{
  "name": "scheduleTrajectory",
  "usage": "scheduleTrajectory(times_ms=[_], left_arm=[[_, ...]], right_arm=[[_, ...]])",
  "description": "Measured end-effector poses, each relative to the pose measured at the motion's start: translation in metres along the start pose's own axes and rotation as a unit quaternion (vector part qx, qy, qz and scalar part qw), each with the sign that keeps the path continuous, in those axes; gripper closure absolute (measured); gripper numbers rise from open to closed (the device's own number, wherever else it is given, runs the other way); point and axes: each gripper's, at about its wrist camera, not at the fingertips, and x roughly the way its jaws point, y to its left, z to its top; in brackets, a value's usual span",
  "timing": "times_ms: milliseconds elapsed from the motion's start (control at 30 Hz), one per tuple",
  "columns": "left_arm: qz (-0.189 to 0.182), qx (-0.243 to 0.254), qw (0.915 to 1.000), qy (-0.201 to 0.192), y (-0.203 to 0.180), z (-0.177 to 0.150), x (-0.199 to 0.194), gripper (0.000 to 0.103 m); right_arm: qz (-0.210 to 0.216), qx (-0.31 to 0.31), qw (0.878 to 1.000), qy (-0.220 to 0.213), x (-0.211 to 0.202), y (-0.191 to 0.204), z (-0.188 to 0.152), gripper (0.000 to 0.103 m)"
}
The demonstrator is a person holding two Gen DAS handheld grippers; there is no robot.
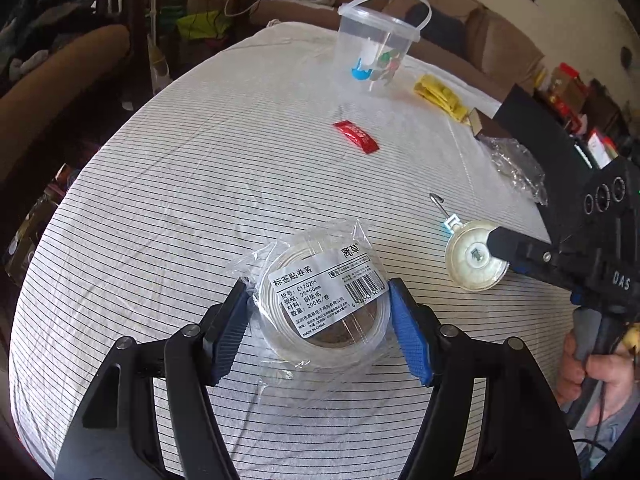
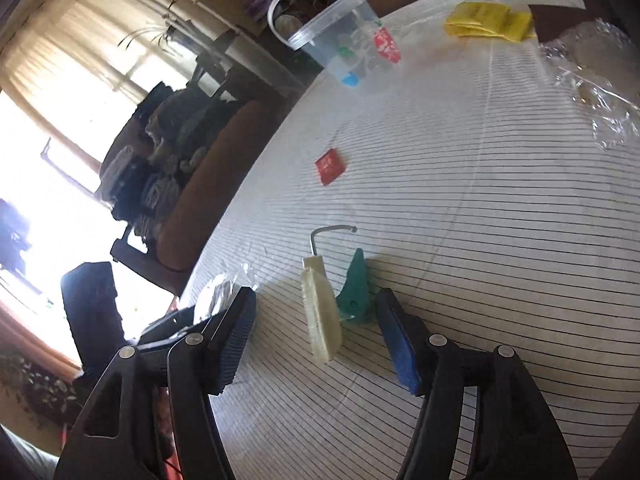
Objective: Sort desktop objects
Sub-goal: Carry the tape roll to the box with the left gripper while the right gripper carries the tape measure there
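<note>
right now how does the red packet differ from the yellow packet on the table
The red packet is small and lies alone near the middle of the striped cloth; the yellow packet is larger and sits near the far edge beside the clear bucket. The red one is a single flat sachet; the yellow one looks like folded or stacked pieces. Both lie flat on the cloth, untouched by either gripper.

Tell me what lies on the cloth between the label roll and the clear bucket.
In the left wrist view, only the red sachet lies between the label roll and the clear bucket; the rest is bare striped cloth.
</note>
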Motion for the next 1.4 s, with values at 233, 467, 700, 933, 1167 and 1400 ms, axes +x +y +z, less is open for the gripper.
scheduleTrajectory(times_ms=[233,467,700,933,1167,1400], left_arm=[[-0.008,-0.007,0.9999,-0.007,0.0,0.0,0.0,0.04],[-0.066,-0.029,0.9974,-0.005,-0.013,0.013,-0.022,0.04],[-0.13,0.035,0.9909,-0.009,-0.098,0.05,-0.049,0.04],[-0.201,0.109,0.9735,-0.014,-0.233,0.127,-0.043,0.04],[-0.243,0.103,0.9639,0.036,-0.362,0.217,0.03,0.04],[-0.195,0.102,0.9729,0.071,-0.432,0.261,0.128,0.04]], right_arm=[[-0.043,-0.053,0.998,0.01,0.008,0.016,0.001,0.074],[-0.089,-0.116,0.989,-0.009,-0.061,0.043,0.01,0.074],[-0.104,-0.064,0.99,-0.068,-0.18,0.02,0.019,0.074],[-0.16,-0.014,0.98,-0.121,-0.287,-0.04,0.052,0.074],[-0.189,0.047,0.97,-0.143,-0.344,-0.132,0.14,0.074],[-0.227,0.112,0.961,-0.113,-0.342,-0.234,0.204,0.074]])
